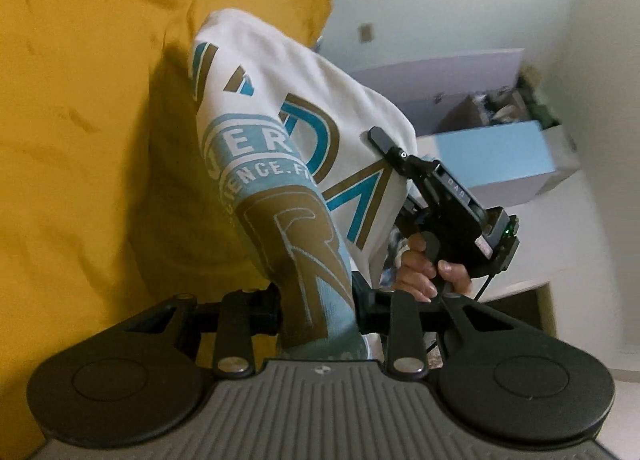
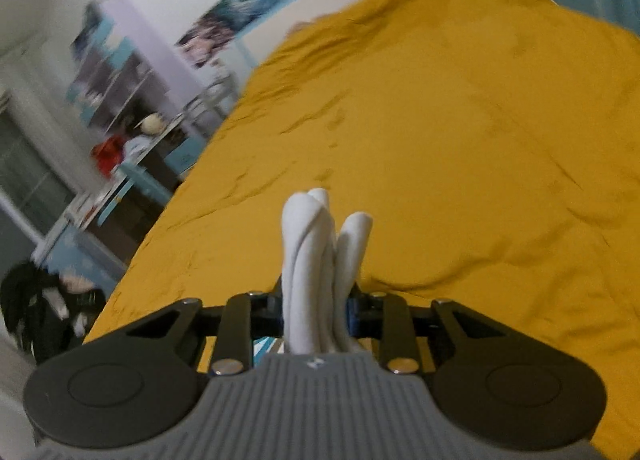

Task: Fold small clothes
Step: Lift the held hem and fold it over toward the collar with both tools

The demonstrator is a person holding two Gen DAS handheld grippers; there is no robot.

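A small white garment (image 1: 304,132) with blue and gold lettering hangs in the air over the yellow bedspread (image 1: 88,132). My left gripper (image 1: 318,300) is shut on a printed fold of it. My right gripper (image 2: 320,300) is shut on bunched white folds of the garment (image 2: 312,252) that stick up between its fingers. In the left wrist view the right gripper (image 1: 404,164) shows at the garment's far edge, held by a hand (image 1: 424,268). The garment is stretched between the two grippers.
The yellow bedspread (image 2: 460,132) covers a bed that fills most of the right wrist view. Shelves and a cluttered desk (image 2: 132,132) stand along the bed's left side. Blue and purple boxes (image 1: 500,148) stand by the wall.
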